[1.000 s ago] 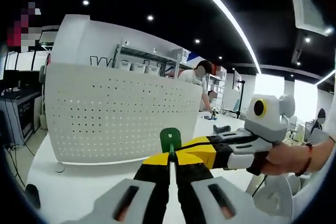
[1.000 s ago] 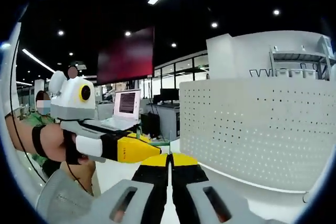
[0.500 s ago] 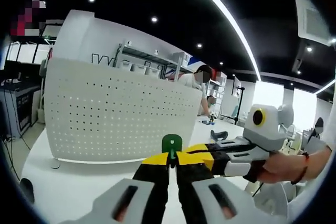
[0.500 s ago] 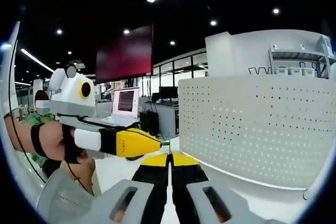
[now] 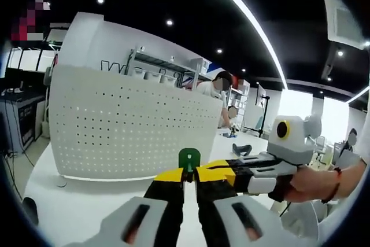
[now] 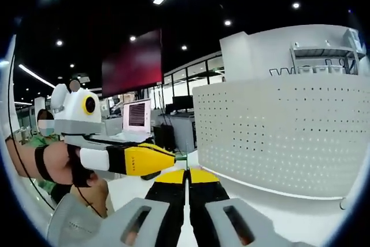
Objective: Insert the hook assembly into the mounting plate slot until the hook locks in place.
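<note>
While I'm holding the green hook (image 5: pixel 189 160) pinched in the left gripper (image 5: pixel 189 182), jaws closed on it, the white perforated plate (image 5: pixel 127 128) is standing upright on the table (image 5: pixel 87 201) at 10 o'clock, apart from the hook. Right gripper (image 6: pixel 186 179) is sitting w/ jaws pressed together, apparently empty. I'm judging insertion hasn't started: best approach is squaring the hook to one slot, pushing straight, keeping the plate in view.
</note>
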The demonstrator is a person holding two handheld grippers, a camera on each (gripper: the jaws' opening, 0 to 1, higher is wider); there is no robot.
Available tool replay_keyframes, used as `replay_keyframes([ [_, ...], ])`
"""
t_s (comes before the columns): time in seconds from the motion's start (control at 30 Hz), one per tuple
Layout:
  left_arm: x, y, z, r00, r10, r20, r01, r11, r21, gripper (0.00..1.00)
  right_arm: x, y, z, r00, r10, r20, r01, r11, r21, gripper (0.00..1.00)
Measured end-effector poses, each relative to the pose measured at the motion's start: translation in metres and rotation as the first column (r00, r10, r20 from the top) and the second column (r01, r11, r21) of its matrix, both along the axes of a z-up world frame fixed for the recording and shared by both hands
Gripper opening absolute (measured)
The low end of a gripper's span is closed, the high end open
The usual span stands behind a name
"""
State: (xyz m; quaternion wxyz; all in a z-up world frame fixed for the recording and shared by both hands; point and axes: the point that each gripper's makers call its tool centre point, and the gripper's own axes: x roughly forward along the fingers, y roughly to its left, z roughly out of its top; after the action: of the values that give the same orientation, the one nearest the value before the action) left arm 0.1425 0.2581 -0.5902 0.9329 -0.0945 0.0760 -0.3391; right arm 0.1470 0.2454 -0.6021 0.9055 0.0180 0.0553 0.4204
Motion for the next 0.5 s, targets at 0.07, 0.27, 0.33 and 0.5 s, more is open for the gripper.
replay_keyframes([
  [0.07,0.0004,0.0003,-0.0007,1.0,0.001,-0.003,-0.001,1.0,-0.005,0.04,-0.0009,0.001,-0.0014,1.0,0.004,-0.004,-0.004,1.0,-0.006,0.0],
  [0.27,-0.0001,-0.0007,-0.0015,1.0,-0.002,0.007,0.002,1.0,-0.001,0.04,-0.001,0.0001,-0.0022,1.0,0.004,-0.013,-0.004,1.0,0.001,0.0],
  [0.33,-0.0004,-0.0005,-0.0017,1.0,-0.002,-0.008,0.002,1.0,-0.012,0.04,-0.0014,0.0002,-0.0021,1.0,0.007,-0.014,-0.007,1.0,0.002,0.0],
  [0.5,-0.0005,-0.0004,-0.0034,1.0,-0.003,-0.011,0.003,1.0,0.013,0.03,-0.0008,0.0008,-0.0037,1.0,0.012,-0.01,-0.012,1.0,-0.013,0.0],
])
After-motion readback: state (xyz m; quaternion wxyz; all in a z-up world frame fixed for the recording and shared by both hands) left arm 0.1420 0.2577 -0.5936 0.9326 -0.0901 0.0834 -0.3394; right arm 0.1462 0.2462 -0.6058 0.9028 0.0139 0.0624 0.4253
